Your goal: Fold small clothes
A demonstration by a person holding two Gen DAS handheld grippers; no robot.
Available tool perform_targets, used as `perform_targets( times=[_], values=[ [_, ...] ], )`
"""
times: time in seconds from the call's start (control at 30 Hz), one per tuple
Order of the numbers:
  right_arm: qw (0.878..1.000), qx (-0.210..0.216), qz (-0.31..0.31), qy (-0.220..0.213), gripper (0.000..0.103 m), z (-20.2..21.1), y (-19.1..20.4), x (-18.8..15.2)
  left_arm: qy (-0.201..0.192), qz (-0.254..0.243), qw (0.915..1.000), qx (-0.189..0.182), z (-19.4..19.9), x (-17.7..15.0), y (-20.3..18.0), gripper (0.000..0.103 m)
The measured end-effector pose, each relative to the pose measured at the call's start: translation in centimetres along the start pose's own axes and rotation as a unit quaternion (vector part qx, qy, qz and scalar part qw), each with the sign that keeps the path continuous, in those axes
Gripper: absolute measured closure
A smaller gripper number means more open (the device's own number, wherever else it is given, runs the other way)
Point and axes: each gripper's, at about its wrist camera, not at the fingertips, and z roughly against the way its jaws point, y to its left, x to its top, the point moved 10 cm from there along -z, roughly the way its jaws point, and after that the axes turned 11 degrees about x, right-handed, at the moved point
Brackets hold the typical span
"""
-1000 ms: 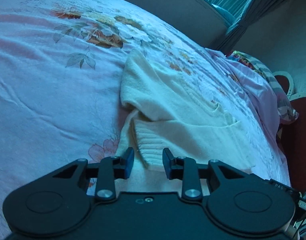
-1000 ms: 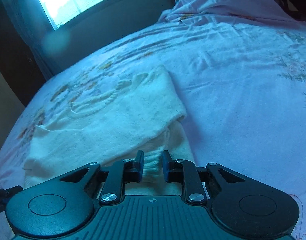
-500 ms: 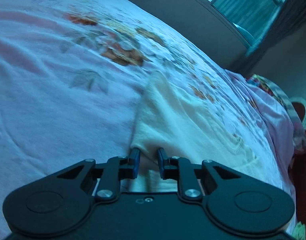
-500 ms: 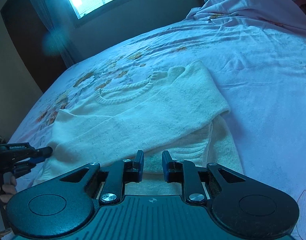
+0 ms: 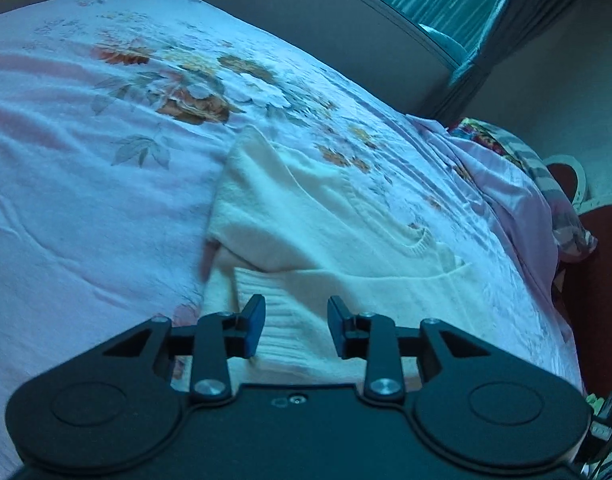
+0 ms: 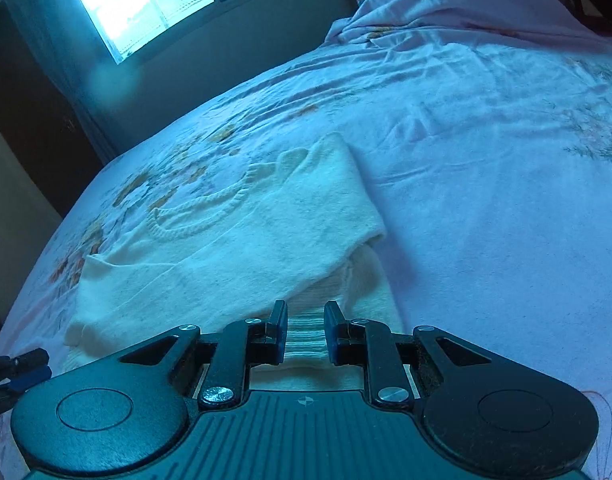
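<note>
Left claw [image 5: 293,326] now spread over sweater [image 5: 306,224], right claw [image 6: 305,330] spread, floral bedsheet [image 5: 86,200] around.

A cream sweater [image 6: 242,248] lies on the floral bedsheet [image 6: 486,184], its ribbed hem between the right gripper's [image 6: 305,332] parted fingers [image 6: 278,330].

Sweater [image 5: 330,240] was cream, ribbed knit at hem and neckline. Bedsheet [image 5: 86,208] was pale pink, printed with orange-brown flowers and grey-green leaves. Gripper fingertips [image 5: 253,326] were blue on black bodies.
</note>
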Motion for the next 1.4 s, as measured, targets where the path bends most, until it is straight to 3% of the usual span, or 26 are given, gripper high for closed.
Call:
perform_targets(
  times=[0.07,0.17,0.3,0.4,0.47,0.53,0.67,0.73,0.8,0.9,0.97,1.03,1.13,1.23,1.3,1.4],
  values=[
    [0.998,-0.041,0.035,0.019,0.084,-0.7,-1.2,0.0,0.025,-0.014,0.9994,0.021,-1.8,-1.4,0.1,0.074],
    [0.997,-0.050,0.038,0.040,0.084,-0.6,-2.0,0.0,0.025,-0.016,0.9990,0.032,-1.8,-1.8,0.6,0.076],
    [0.998,-0.011,0.064,0.005,0.084,0.0,1.2,1.6,0.005,-0.016,0.9998,0.013,0.1,-0.8,-1.0,0.071],
    [0.996,0.007,0.086,0.021,0.084,-2.5,3.9,1.4,0.006,-0.026,0.9996,0.008,-0.9,-0.5,-3.0,0.071],
    [0.994,0.015,0.104,0.035,0.084,-4.2,5.2,0.9,0.018,-0.039,0.9988,0.025,-2.3,-0.9,-3.3,0.069],
    [0.991,-0.002,0.114,0.068,0.084,-6.0,4.8,-0.4,0.028,-0.037,0.9976,0.052,-3.4,-1.6,-2.0,0.077],
    [0.991,-0.008,0.111,0.077,0.083,-6.0,4.0,-0.9,0.027,-0.018,0.9981,0.052,-2.5,-1.9,-0.1,0.082],
    [0.992,0.005,0.113,0.061,0.073,-5.2,5.0,-0.6,0.024,-0.018,0.9979,0.058,-2.0,-2.2,0.4,0.082],
    [0.991,0.011,0.117,0.062,0.037,-5.4,5.4,-1.4,0.022,-0.019,0.9976,0.063,-1.8,-2.7,0.5,0.082],
    [0.982,-0.012,0.166,0.085,0.037,-5.9,6.0,-2.8,0.022,-0.021,0.9970,0.072,-0.9,-2.9,0.1,0.082],
    [0.986,0.013,0.148,0.074,0.037,-5.2,7.0,-2.7,0.018,-0.016,0.9975,0.066,0.2,-2.8,-0.2,0.074],
    [0.986,0.005,0.152,0.068,0.037,-5.0,7.3,-2.8,0.015,-0.023,0.9972,0.070,0.8,-2.8,-0.4,0.073],
    [0.978,-0.012,0.176,0.108,0.037,-5.6,7.3,-4.6,0.027,-0.036,0.9943,0.096,0.7,-3.6,-0.3,0.072],
    [0.982,0.015,0.163,0.098,0.037,-3.7,8.3,-4.8,0.039,-0.042,0.9927,0.106,1.1,-4.7,-0.1,0.072],
    [0.982,0.009,0.164,0.091,0.037,-2.3,8.2,-5.3,0.043,-0.054,0.9914,0.111,1.6,-5.3,-0.3,0.072],
    [0.978,0.000,0.166,0.125,0.037,-1.0,7.1,-7.8,0.048,-0.063,0.9904,0.114,2.6,-6.2,-0.5,0.072]
  ],
)
